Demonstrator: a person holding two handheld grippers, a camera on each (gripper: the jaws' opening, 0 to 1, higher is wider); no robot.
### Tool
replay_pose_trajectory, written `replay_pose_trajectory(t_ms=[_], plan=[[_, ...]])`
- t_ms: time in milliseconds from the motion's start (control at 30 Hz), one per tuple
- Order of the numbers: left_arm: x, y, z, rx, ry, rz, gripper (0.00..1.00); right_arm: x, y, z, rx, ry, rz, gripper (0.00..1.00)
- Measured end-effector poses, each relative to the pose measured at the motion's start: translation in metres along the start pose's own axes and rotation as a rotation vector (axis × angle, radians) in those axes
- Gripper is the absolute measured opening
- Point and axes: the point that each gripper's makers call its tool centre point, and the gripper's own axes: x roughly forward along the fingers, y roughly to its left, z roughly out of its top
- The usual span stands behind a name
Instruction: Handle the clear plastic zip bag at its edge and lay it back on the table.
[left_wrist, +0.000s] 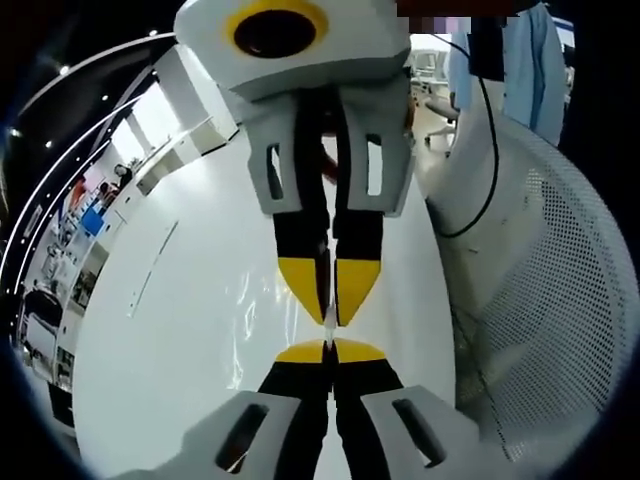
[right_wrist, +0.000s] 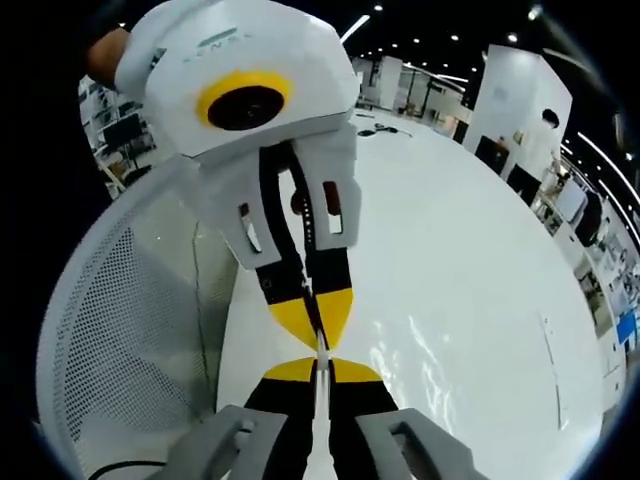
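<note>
The clear plastic zip bag (left_wrist: 250, 325) is faint, showing mostly as glints over the white table (left_wrist: 180, 300). In the left gripper view my left gripper (left_wrist: 328, 350) rises from below, shut on the bag's thin edge. My right gripper (left_wrist: 328, 298) faces it from above, tip to tip, also shut on that edge. In the right gripper view my right gripper (right_wrist: 320, 366) pinches the edge strip, and the left gripper (right_wrist: 313, 322) meets it from above. The bag (right_wrist: 425, 375) spreads to the right as shiny creases. I cannot tell whether it touches the table (right_wrist: 480, 250).
A white mesh chair back (left_wrist: 560, 300) curves close beside the grippers, and the chair (right_wrist: 120, 330) also stands left in the right gripper view. A black cable (left_wrist: 490, 150) hangs over it. A person in a light blue top (left_wrist: 530, 60) stands behind. Shelves and desks line the room's far side.
</note>
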Motion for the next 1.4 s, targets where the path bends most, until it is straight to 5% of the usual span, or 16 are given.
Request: replay_pose_trajectory(t_ms=[600, 933, 1400], plan=[[0.001, -0.001, 0.002, 0.033, -0.006, -0.016, 0.0, 0.004, -0.001, 0.003, 0.021, 0.02, 0.004, 0.0], [0.006, 0.002, -0.003, -0.033, -0.018, 0.009, 0.0, 0.009, -0.004, -0.005, 0.069, 0.109, -0.014, 0.0], [0.002, 0.001, -0.006, -0.06, -0.003, 0.021, 0.0, 0.006, -0.007, -0.017, 0.099, 0.13, -0.009, 0.0]])
